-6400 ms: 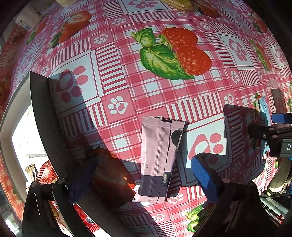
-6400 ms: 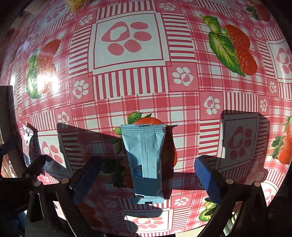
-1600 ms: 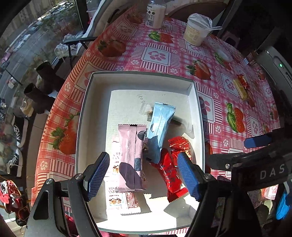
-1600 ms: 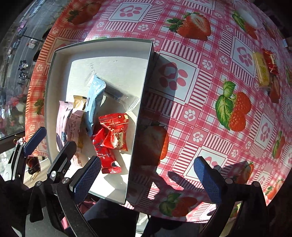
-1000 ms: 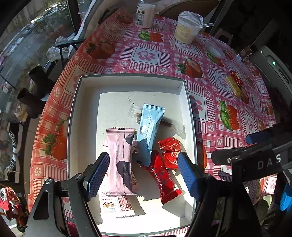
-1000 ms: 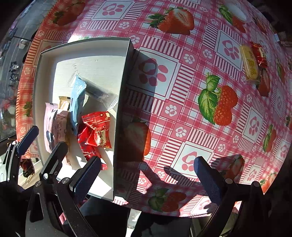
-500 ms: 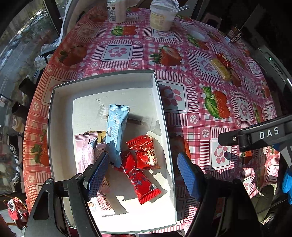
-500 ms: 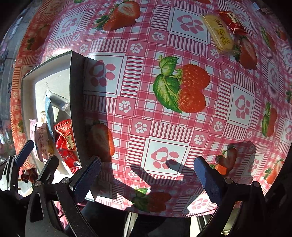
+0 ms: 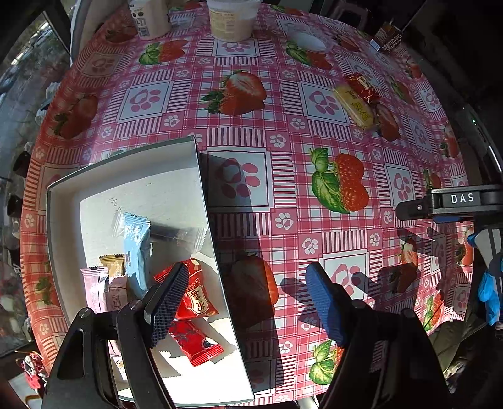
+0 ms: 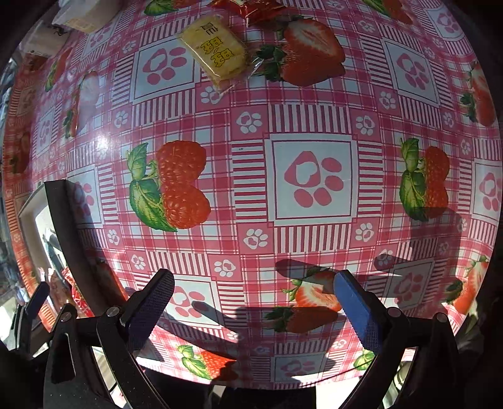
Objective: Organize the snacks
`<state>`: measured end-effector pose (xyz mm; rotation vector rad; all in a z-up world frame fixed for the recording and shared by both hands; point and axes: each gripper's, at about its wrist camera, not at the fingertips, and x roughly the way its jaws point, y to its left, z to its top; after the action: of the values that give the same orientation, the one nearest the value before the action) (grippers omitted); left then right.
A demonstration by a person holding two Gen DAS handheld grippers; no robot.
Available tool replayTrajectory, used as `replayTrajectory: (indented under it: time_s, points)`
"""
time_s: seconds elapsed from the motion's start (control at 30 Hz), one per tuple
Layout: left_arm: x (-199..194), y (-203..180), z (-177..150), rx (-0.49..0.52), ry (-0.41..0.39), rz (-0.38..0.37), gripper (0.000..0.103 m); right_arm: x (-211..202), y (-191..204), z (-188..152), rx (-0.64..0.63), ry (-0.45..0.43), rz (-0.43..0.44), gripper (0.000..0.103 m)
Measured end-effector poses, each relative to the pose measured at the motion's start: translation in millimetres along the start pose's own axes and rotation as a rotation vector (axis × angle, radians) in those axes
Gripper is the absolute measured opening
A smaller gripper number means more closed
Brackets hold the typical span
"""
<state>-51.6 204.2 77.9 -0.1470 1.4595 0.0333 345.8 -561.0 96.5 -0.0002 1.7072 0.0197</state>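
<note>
Down low, the left gripper [image 9: 246, 302] hangs with its jaws spread and nothing between them, straddling the right wall of the white box [image 9: 201, 176]. Inside that box lie two red snack packets [image 9: 193, 299], a light blue wrapper [image 9: 136, 248], a pink wrapper [image 9: 94, 292] and a clear-wrapped stick [image 9: 176, 234], all piled toward the near end. Over to the right gripper [image 10: 254, 302]: released too, jaws wide, empty, above the bare strawberry-print tablecloth [image 10: 311, 179]. Farther out on the cloth, a yellow snack packet [image 10: 217, 52] lies just beside a red packet [image 10: 251, 8], both well apart from the box. At the far edge stand a white tub [image 9: 231, 19] and a bottle [image 9: 147, 17].
</note>
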Motion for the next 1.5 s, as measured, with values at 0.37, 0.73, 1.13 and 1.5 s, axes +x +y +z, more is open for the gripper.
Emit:
replayTrajectory:
  time_s: [0.37,0.73,1.13,1.5]
  points:
    - [22,-46,70,-0.018,0.043,-0.029,0.08,-27,-47,63,0.021,-0.112,0.016,0.102]
    - [43,-67,87,-0.042,0.093,-0.004,0.08,-50,-17,163,-0.115,-0.268,-0.029,0.102]
    - [44,-51,72,-0.067,0.105,0.043,0.08,-51,25,234,-0.17,-0.3,-0.05,0.048]
    - [55,-58,79,-0.056,0.121,0.06,0.08,-40,43,169,-0.332,-0.243,0.005,0.039]
